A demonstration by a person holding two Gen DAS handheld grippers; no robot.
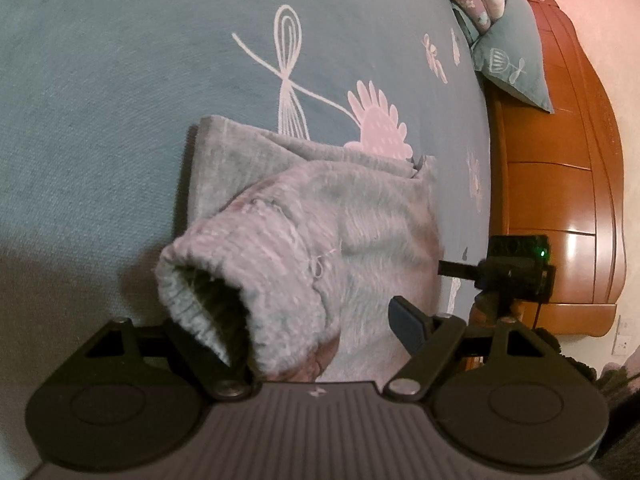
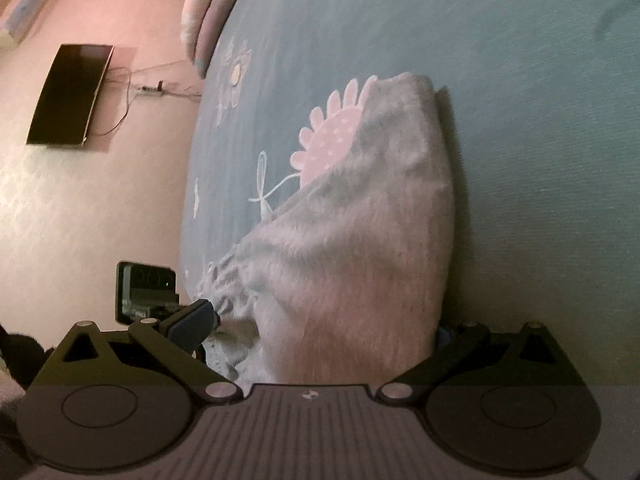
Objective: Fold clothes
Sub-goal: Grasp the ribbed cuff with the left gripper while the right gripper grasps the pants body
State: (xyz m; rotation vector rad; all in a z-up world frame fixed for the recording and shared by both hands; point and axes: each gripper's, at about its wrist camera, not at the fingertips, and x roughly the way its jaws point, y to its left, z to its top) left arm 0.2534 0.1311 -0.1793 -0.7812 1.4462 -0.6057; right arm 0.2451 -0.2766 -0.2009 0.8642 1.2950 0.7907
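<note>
A grey fleecy garment (image 1: 352,220) lies bunched on the blue bedsheet (image 1: 100,100). Its ribbed cuff (image 1: 224,280) gapes toward the left wrist camera and covers my left gripper's left finger. My left gripper (image 1: 320,312) stands wide over the fabric, and only its right finger (image 1: 408,328) shows. In the right wrist view the same garment (image 2: 352,240) fills the gap of my right gripper (image 2: 324,320). That gripper is open wide: its left finger (image 2: 192,324) sits by the gathered hem, and the cloth mostly hides its right finger.
A wooden headboard (image 1: 560,160) and a blue pillow (image 1: 516,64) stand at the bed's right end. A dark screen (image 2: 68,96) hangs on the pink wall beyond the bed edge. White and pink flower prints (image 2: 328,140) mark the sheet.
</note>
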